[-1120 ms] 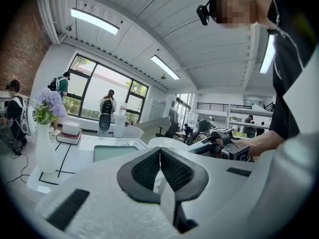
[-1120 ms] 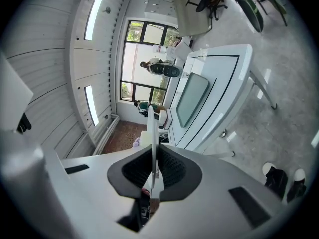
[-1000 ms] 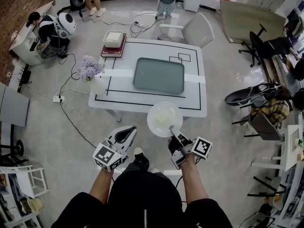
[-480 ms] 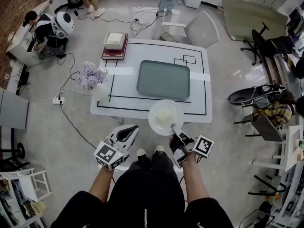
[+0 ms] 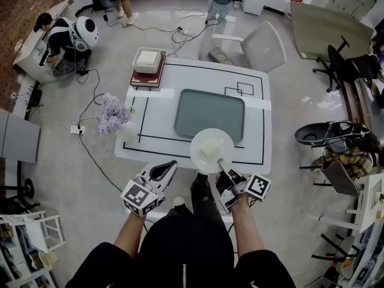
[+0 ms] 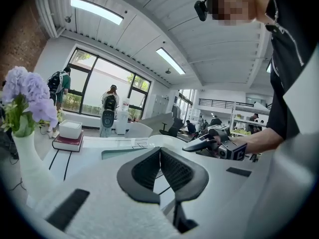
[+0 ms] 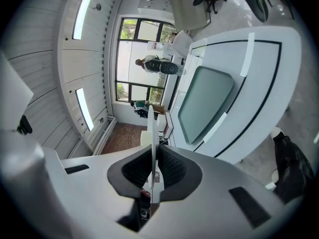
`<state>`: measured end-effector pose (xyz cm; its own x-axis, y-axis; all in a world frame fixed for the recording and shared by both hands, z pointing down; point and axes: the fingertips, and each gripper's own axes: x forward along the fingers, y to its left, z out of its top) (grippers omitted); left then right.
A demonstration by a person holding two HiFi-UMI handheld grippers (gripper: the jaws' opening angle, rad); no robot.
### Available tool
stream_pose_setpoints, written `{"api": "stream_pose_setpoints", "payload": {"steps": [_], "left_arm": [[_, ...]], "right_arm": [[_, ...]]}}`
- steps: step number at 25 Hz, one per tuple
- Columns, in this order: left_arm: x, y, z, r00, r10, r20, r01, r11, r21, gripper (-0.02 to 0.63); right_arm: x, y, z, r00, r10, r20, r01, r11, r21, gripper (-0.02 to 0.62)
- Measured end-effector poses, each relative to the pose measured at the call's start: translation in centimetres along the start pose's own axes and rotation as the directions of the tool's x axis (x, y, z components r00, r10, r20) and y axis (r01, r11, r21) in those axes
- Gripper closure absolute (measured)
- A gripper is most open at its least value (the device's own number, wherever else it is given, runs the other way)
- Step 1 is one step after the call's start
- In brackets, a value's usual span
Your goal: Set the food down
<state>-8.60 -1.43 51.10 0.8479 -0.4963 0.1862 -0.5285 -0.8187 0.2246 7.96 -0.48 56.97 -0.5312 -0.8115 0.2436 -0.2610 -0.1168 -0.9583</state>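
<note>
Right tool (image 5: 222, 162) pinches the plate (image 5: 212, 150) by its near rim, level so the food (image 5: 207, 150) can't slide, over the table (image 5: 255, 134) at its near edge, short of the tray (image 5: 210, 114); left tool (image 5: 165, 169) closed, empty.

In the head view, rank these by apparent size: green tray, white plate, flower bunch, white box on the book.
1. green tray
2. white plate, though it is held up nearer the camera, which makes it look bigger
3. flower bunch and white box look about alike, so they are not ranked
</note>
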Motion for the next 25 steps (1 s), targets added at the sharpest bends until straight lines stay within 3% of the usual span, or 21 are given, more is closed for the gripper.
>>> {"api": "stream_pose_setpoints", "payload": {"steps": [12, 19, 25], "left_arm": [[8.3, 6.5, 4.4, 0.994, 0.110, 0.007, -0.110, 0.994, -0.018, 0.598], [11.2, 8.9, 4.9, 0.988, 0.154, -0.005, -0.154, 0.987, -0.041, 0.598], [12.5, 11.0, 5.2, 0.989, 0.146, -0.016, -0.147, 0.987, -0.059, 0.598]], "right_arm": [[7.4, 0.0, 9.6, 0.995, 0.015, -0.097, -0.017, 1.000, -0.024, 0.569], [10.9, -0.8, 12.1, 0.984, -0.014, -0.177, 0.012, 1.000, -0.014, 0.569], [13.1, -1.1, 12.2, 0.981, 0.034, -0.189, -0.026, 0.999, 0.042, 0.569]]}}
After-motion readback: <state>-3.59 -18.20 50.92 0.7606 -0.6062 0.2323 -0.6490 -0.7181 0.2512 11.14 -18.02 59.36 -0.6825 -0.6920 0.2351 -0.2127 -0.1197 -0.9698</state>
